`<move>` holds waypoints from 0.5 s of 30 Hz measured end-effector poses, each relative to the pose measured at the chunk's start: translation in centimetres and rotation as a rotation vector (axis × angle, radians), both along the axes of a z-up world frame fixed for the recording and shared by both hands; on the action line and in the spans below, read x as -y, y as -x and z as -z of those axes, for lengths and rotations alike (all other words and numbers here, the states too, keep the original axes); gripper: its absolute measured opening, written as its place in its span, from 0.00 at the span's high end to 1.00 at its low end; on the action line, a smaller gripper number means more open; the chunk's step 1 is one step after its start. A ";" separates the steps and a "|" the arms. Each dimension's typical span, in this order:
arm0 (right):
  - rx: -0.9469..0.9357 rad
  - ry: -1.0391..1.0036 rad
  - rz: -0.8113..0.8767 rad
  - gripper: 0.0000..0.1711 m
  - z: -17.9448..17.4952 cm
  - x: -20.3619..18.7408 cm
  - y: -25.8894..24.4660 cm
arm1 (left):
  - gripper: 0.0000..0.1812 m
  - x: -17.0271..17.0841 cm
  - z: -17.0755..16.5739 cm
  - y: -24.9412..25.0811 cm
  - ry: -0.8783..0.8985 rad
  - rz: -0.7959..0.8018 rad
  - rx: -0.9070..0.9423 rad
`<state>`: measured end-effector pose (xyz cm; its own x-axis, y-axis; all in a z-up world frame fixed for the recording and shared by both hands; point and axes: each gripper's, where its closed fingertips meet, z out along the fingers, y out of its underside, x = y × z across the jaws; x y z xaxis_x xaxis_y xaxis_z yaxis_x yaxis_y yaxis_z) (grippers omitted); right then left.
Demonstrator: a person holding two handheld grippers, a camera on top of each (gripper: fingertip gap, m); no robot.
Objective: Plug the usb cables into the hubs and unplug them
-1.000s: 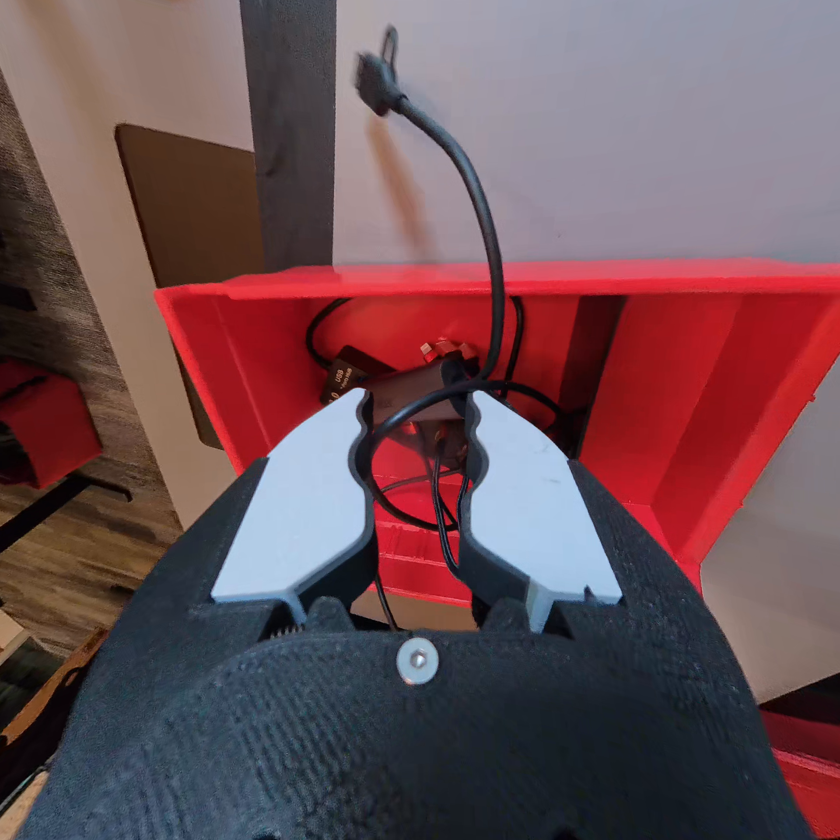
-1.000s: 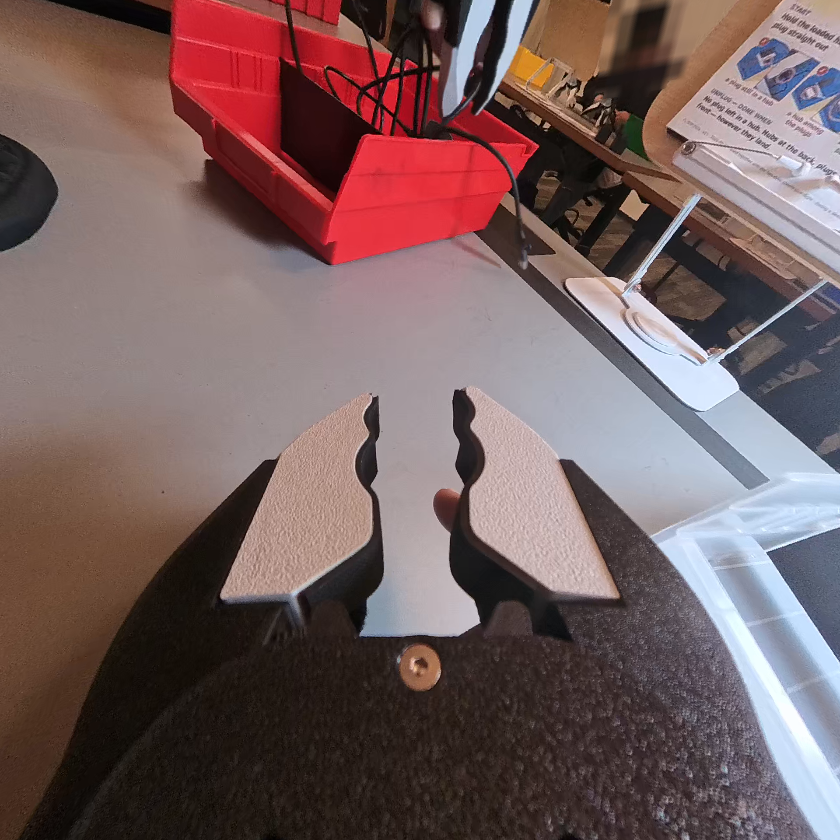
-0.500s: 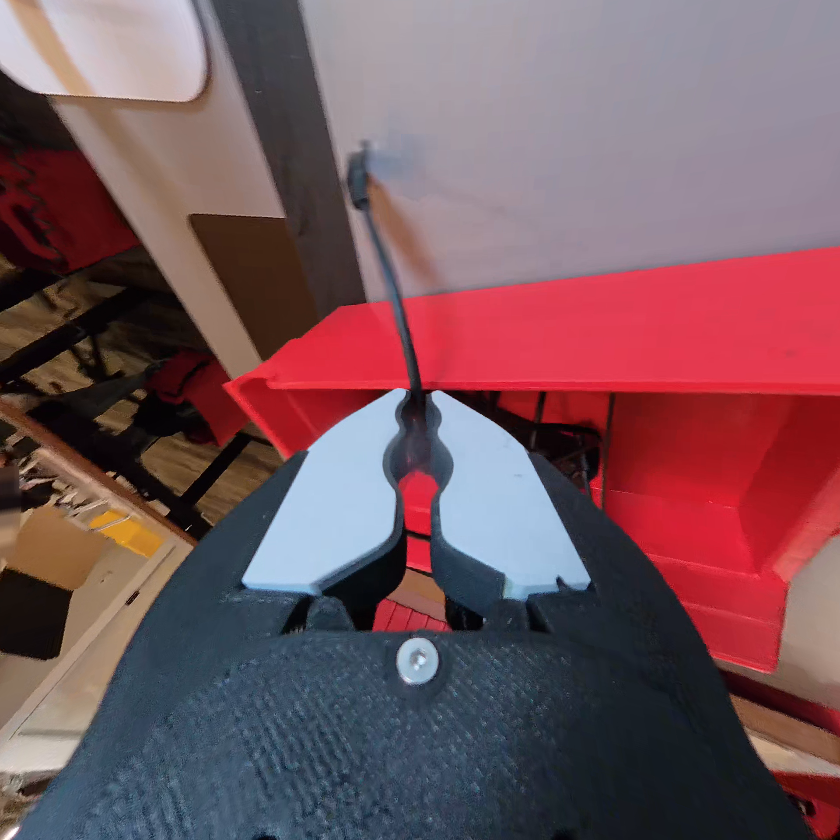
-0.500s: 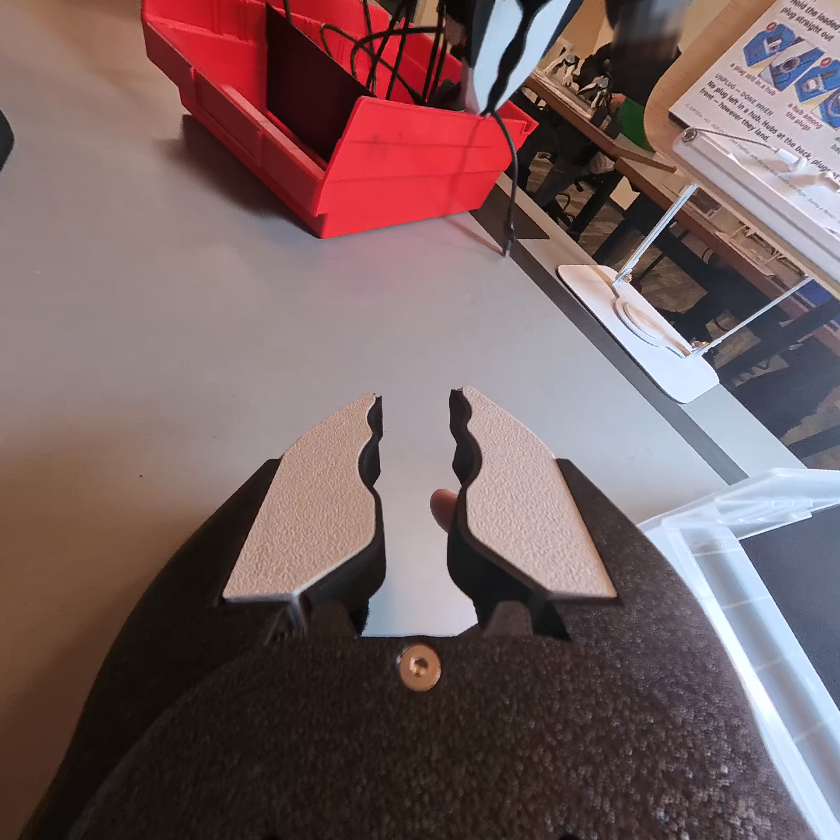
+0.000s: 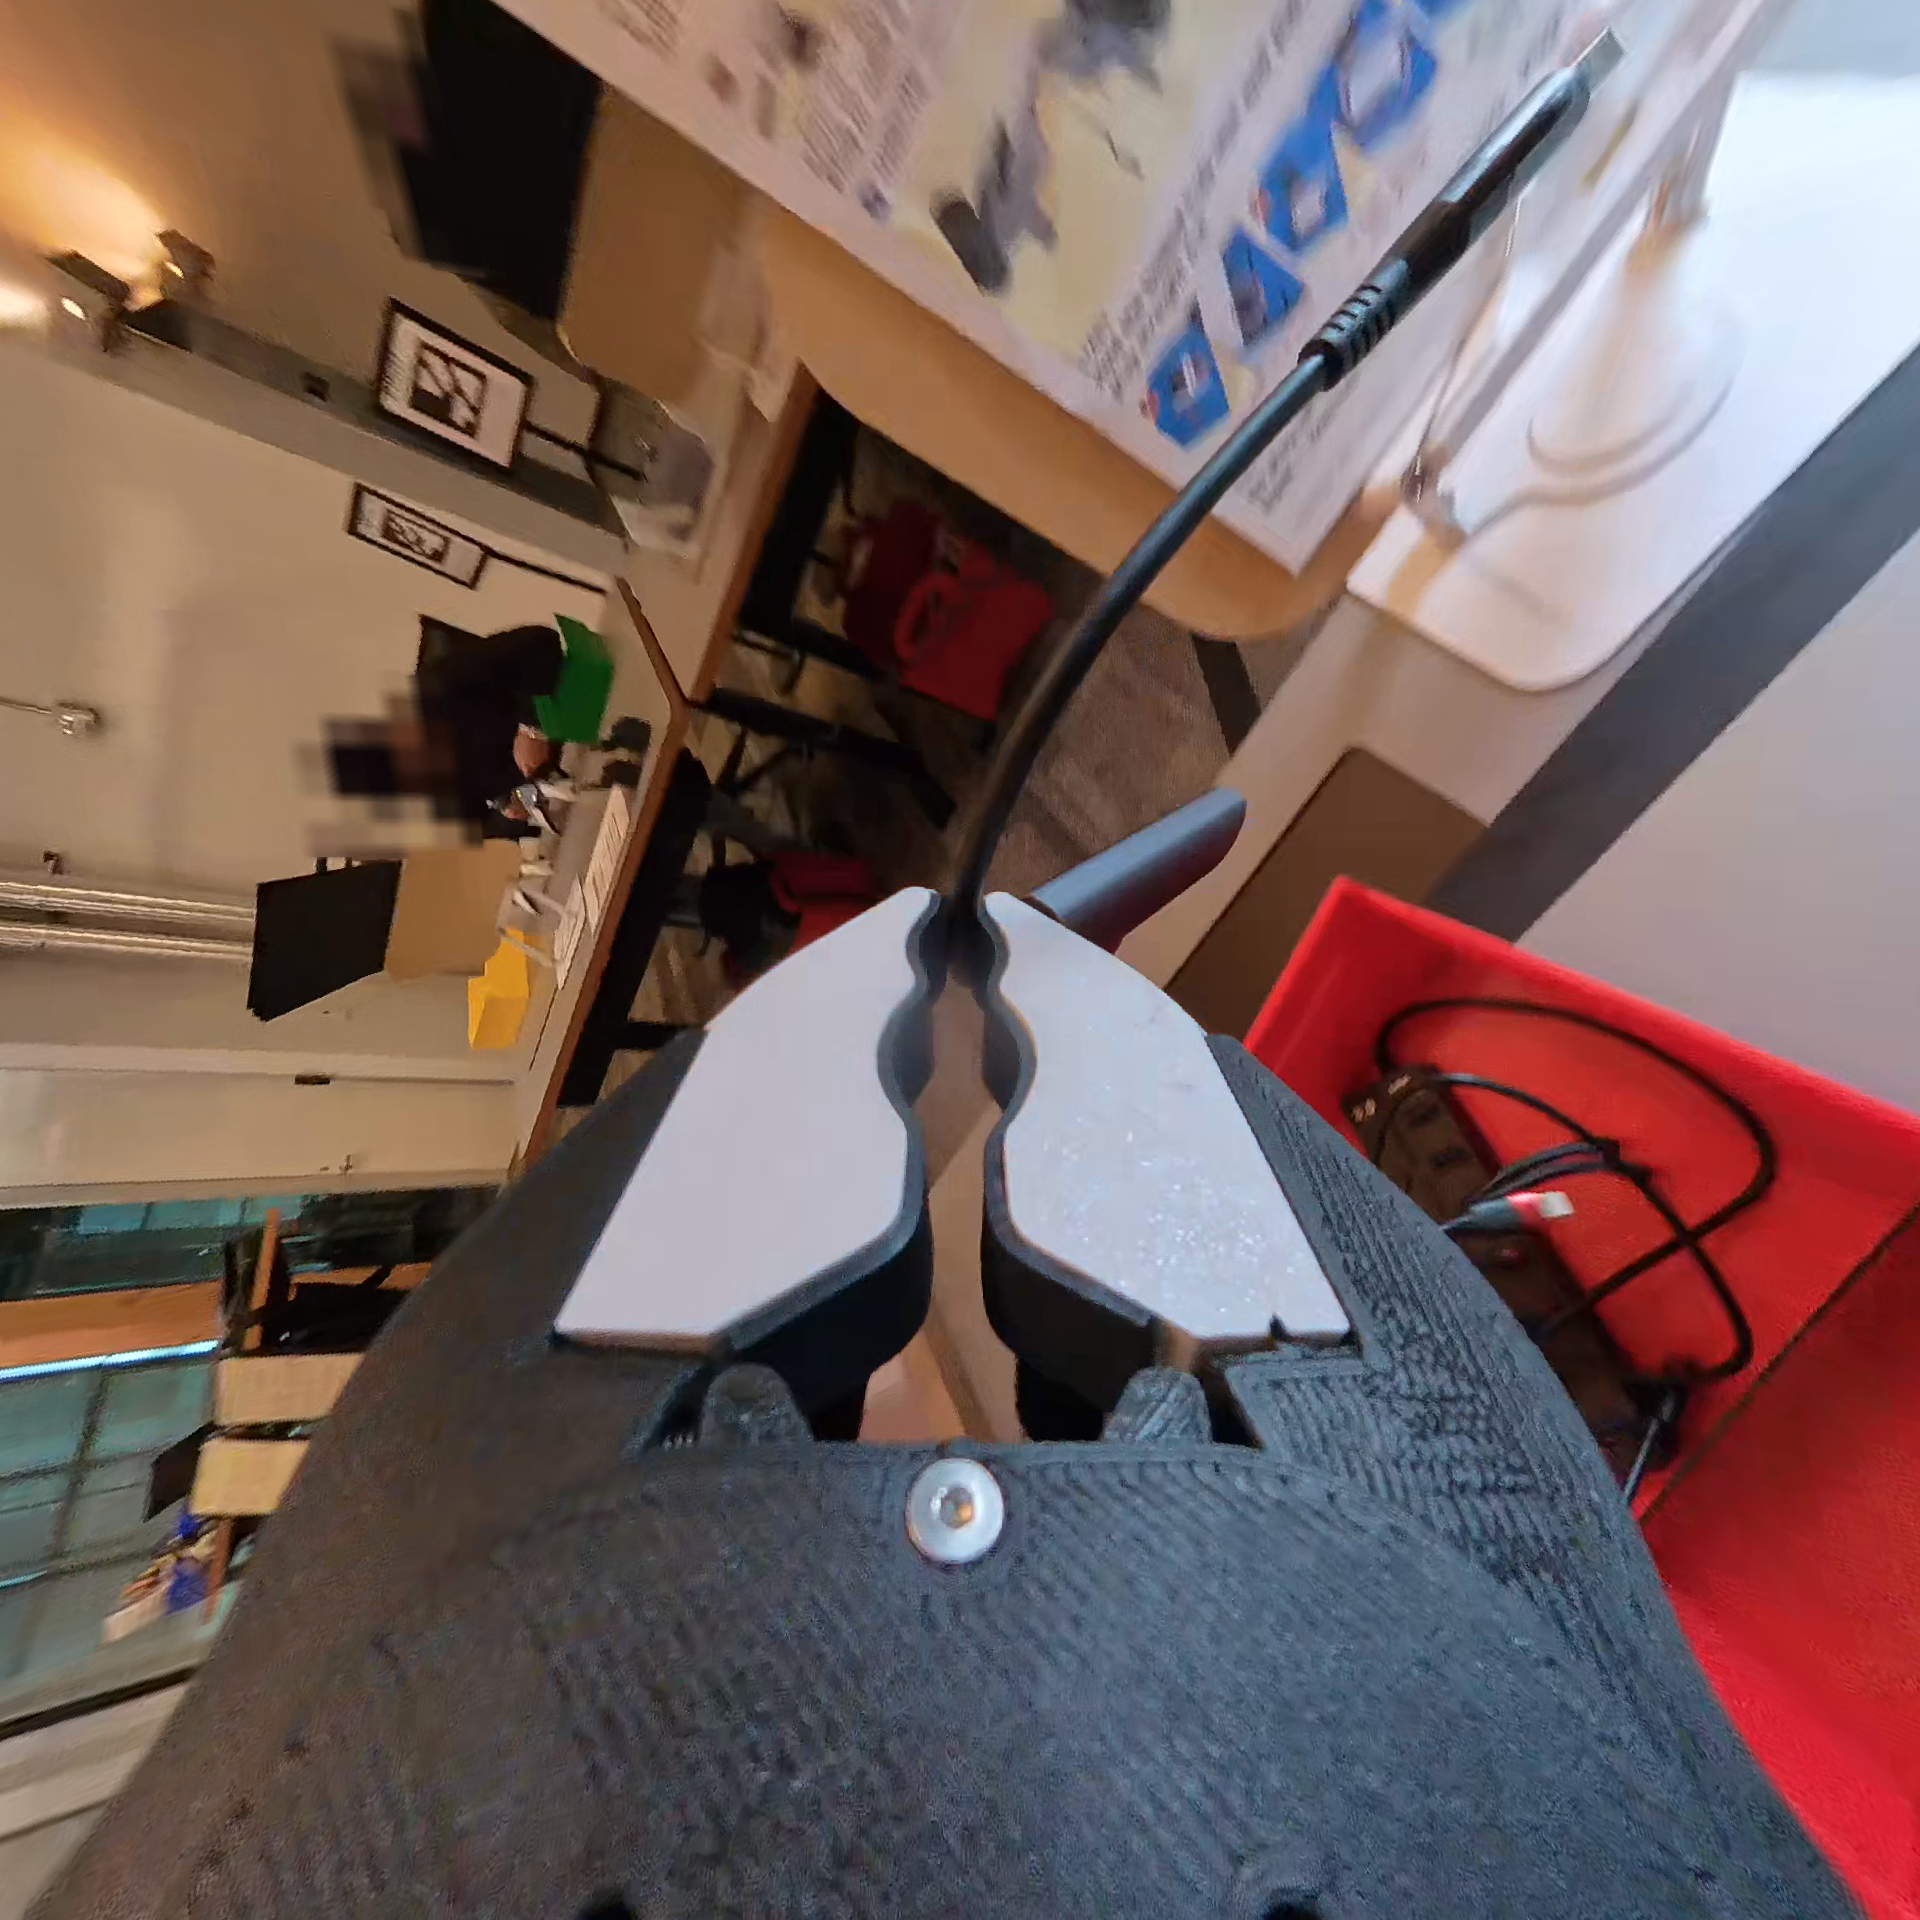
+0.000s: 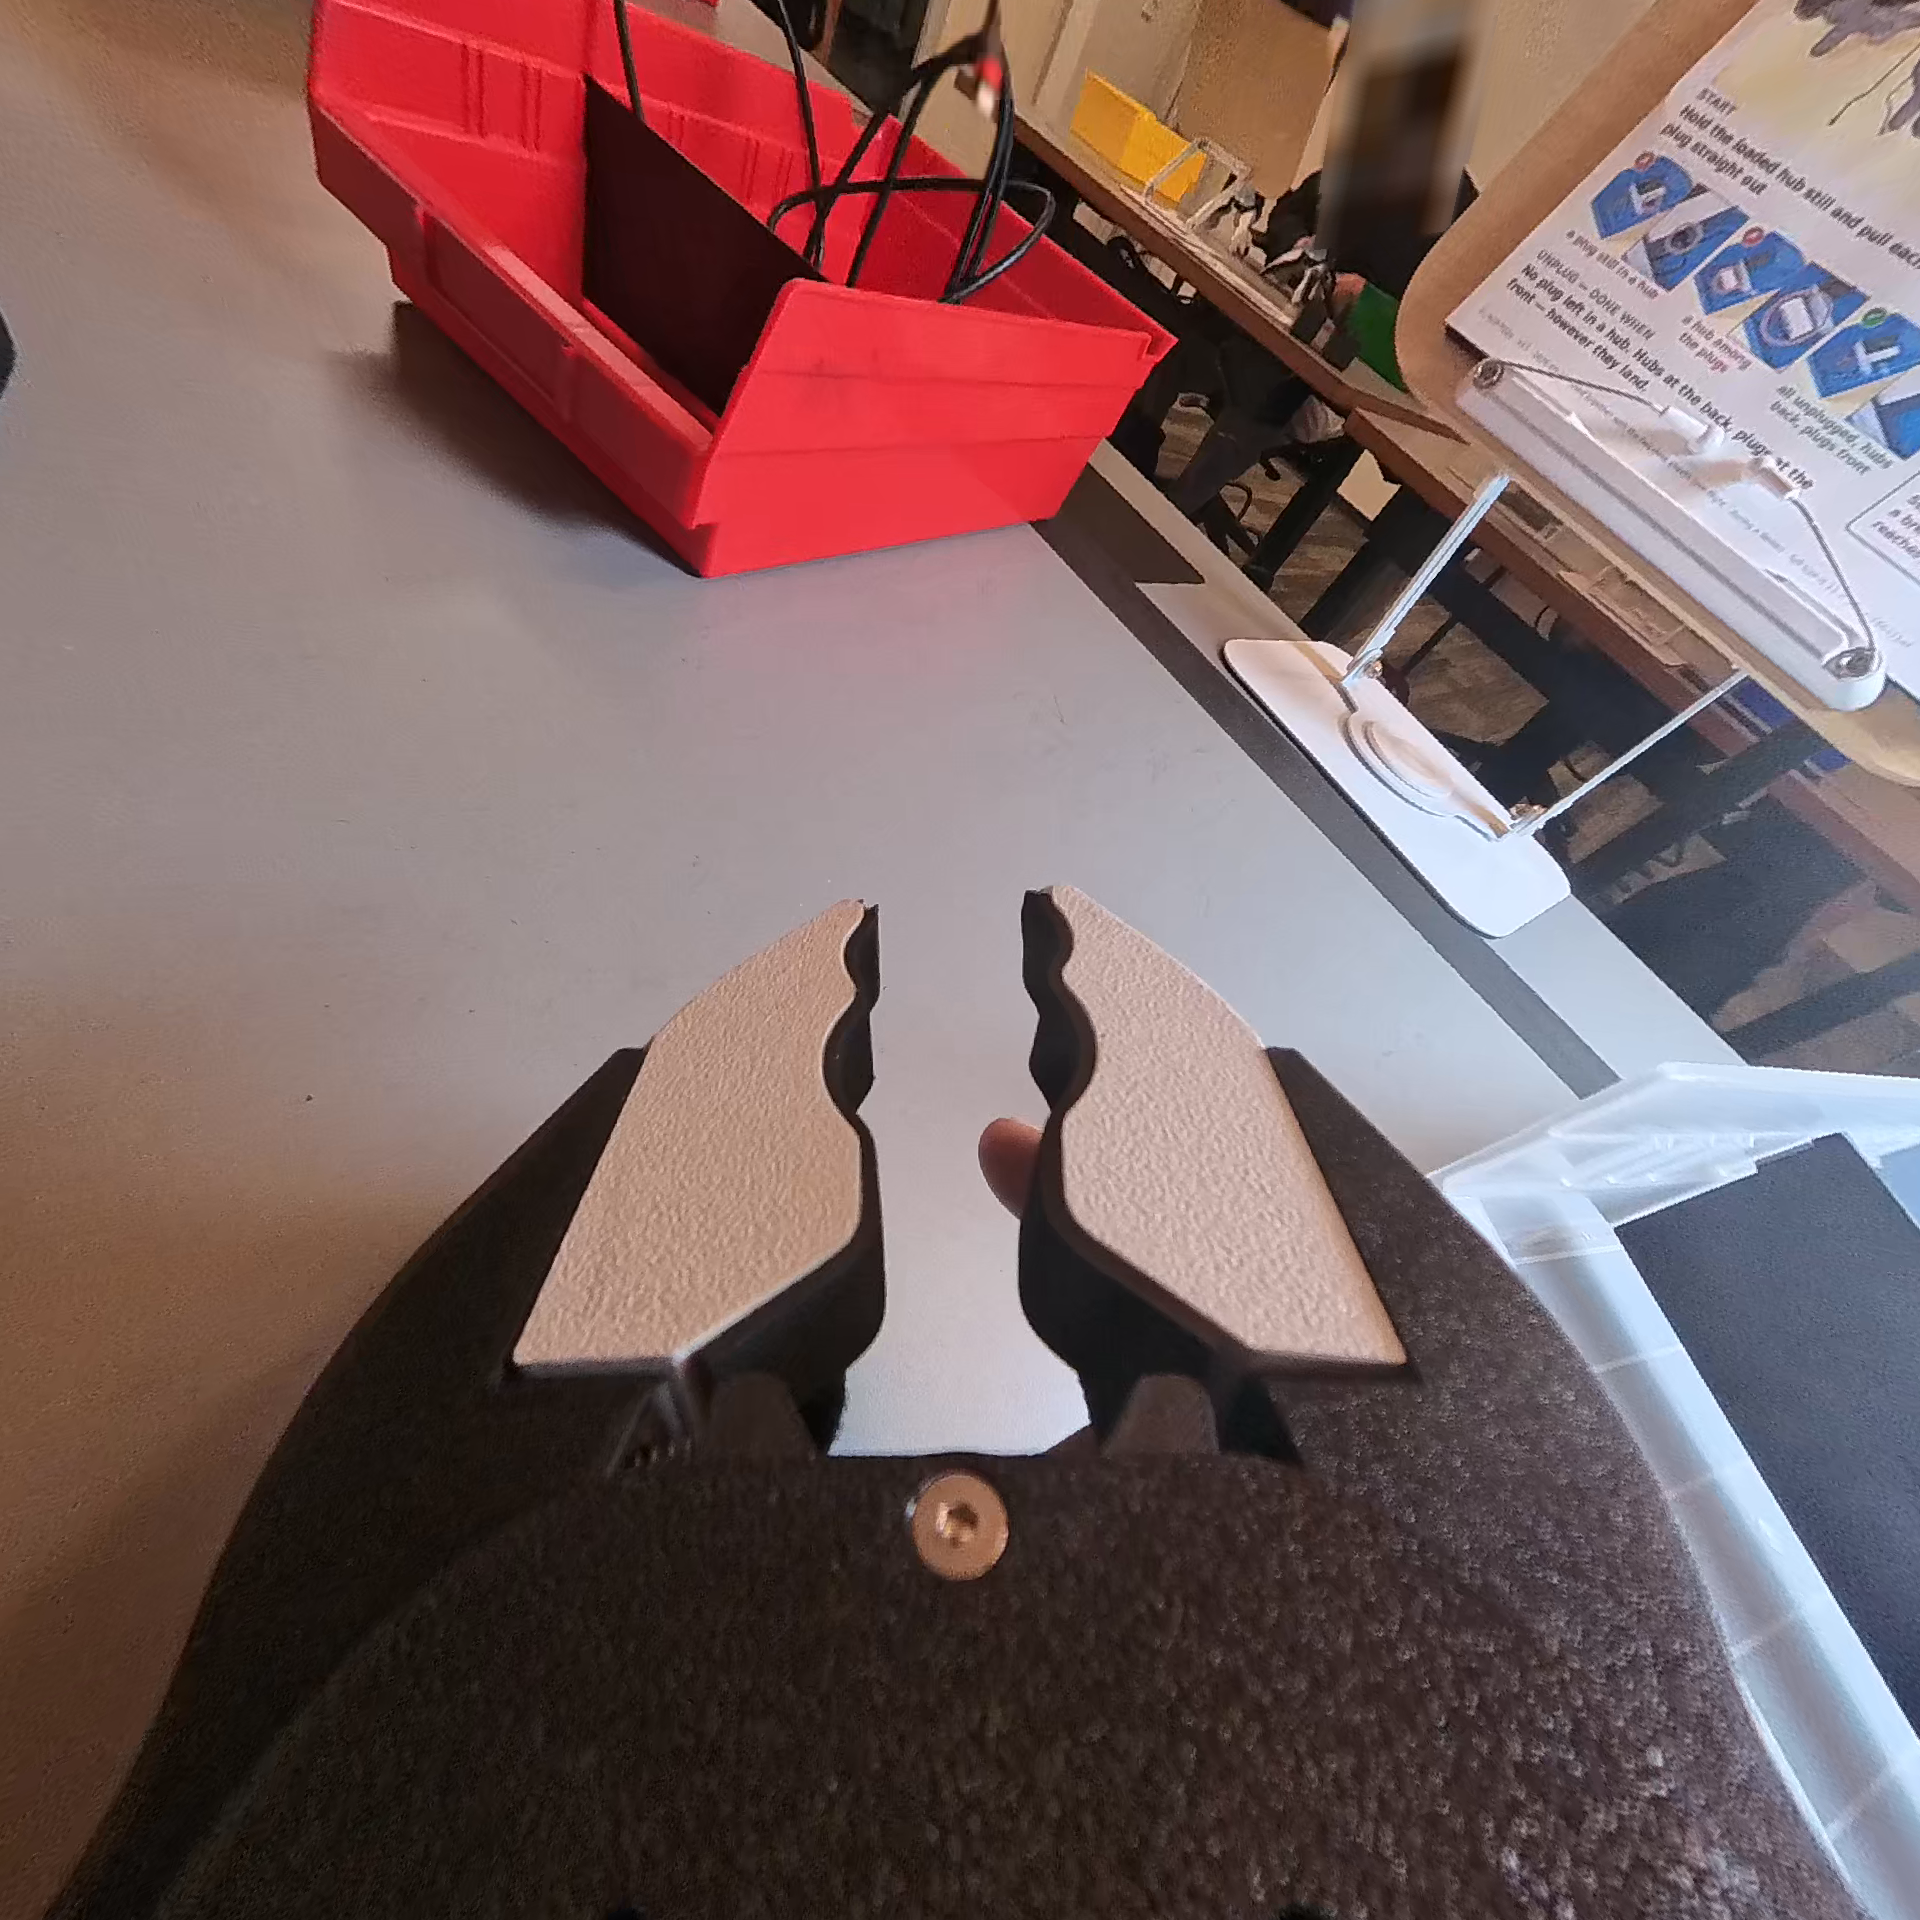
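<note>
The left tool [image 5: 958,914], two pale grey plates on black textured bodies, is pinched tight at its tips on a thin black usb cable [image 5: 1081,644]. The cable rises from the tips in a curve and ends in a black moulded plug with a silver metal end [image 5: 1496,177], which hangs free in the air and touches nothing. Below and to the right of this tool lies a red plastic bin [image 5: 1766,1558]; inside it sit a dark rectangular hub [image 5: 1423,1132], loops of further black cables [image 5: 1704,1164] and a red-tipped plug [image 5: 1527,1210]. The right tool [image 6: 949,914], with beige grainy plates on a dark body, stands a little apart at the tips and holds nothing; a fingertip [image 6: 1006,1158] shows through the gap, and the grey table [image 6: 416,748] lies under it. Farther along the table the same bin [image 6: 883,436] stands with a black divider [image 6: 675,281] and cables rising out of it. At the table's right edge stands a white wire-framed stand [image 6: 1413,790] bearing a printed instruction sheet [image 6: 1745,260], and a clear plastic box [image 6: 1621,1164] lies just beside the right tool.
</note>
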<state>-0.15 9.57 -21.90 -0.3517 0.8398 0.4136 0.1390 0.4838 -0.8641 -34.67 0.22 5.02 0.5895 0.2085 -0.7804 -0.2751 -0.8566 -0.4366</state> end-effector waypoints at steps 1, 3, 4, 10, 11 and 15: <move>-0.004 0.005 0.000 0.84 -0.1 0.0 0.0 | 0.97 0.1 -1.2 -1.0 -0.048 0.021 0.001; -0.015 0.024 0.006 0.84 -0.4 0.0 0.1 | 0.97 0.2 -2.8 -3.6 -0.130 0.087 0.021; -0.022 0.037 0.014 0.84 -0.7 -0.1 0.2 | 0.97 0.1 -3.0 -5.3 -0.165 0.127 0.051; -0.083 0.116 0.044 0.76 -5.6 -0.1 1.8 | 0.98 -1.5 2.9 -17.6 -0.260 0.367 0.255; -0.078 0.118 0.026 0.74 -6.4 0.5 2.1 | 0.98 -2.0 4.8 -19.8 -0.270 0.404 0.298; 0.001 0.052 -0.047 0.65 -7.4 3.4 3.8 | 0.98 -3.9 11.6 -27.4 -0.301 0.521 0.426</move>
<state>-3.99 6.19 -14.54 -0.3919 0.8428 0.3690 0.1182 0.4439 -0.8883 -7.24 4.13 -6.56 0.9100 -0.0126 -0.4145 -0.3676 -0.4872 -0.7921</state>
